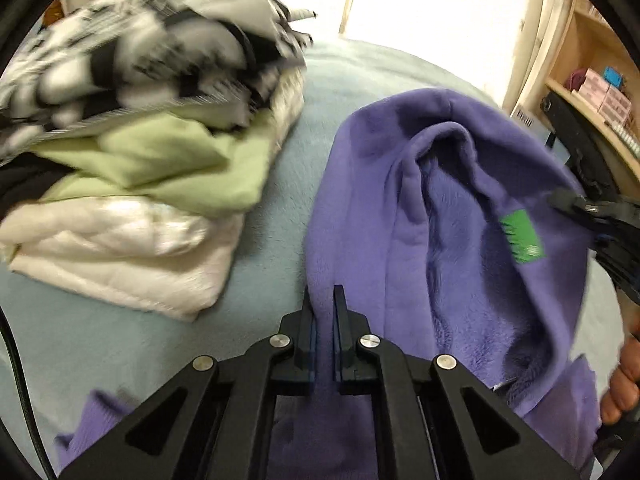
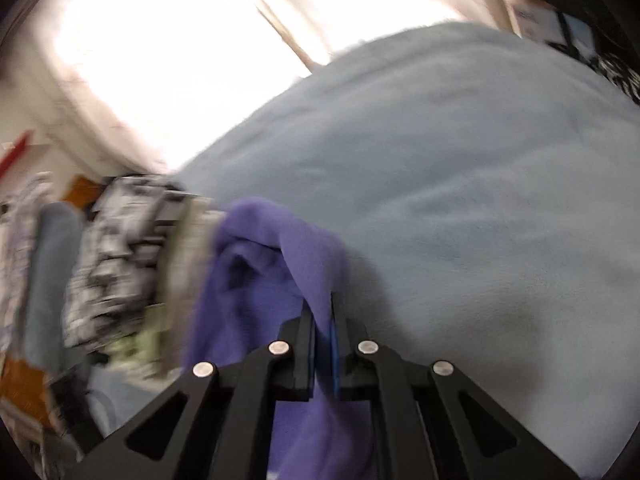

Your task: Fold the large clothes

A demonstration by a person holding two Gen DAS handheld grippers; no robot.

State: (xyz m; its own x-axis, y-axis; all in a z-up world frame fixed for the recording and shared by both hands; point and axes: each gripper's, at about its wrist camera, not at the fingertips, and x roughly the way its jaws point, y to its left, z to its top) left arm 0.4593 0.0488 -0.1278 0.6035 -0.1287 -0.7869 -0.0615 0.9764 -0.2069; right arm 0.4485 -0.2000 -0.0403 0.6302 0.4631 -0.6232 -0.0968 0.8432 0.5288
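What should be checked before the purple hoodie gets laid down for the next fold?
1. Left hand-held gripper shut on hoodie: ok.
2. Right hand-held gripper shut on hoodie: ok.
3. Hoodie spread flat between the two grips: not ok, it hangs bunched with the fleece lining showing.
4. Blanket bare where the hoodie would land: ok in the right wrist view.
5. Hoodie apart from the folded pile: ok.
6. Sleeves untangled: cannot tell, only one cuff shows.

Blown-out window [image 2: 160, 60] glare, heavy motion blur, dark fisheye vignette at edges.
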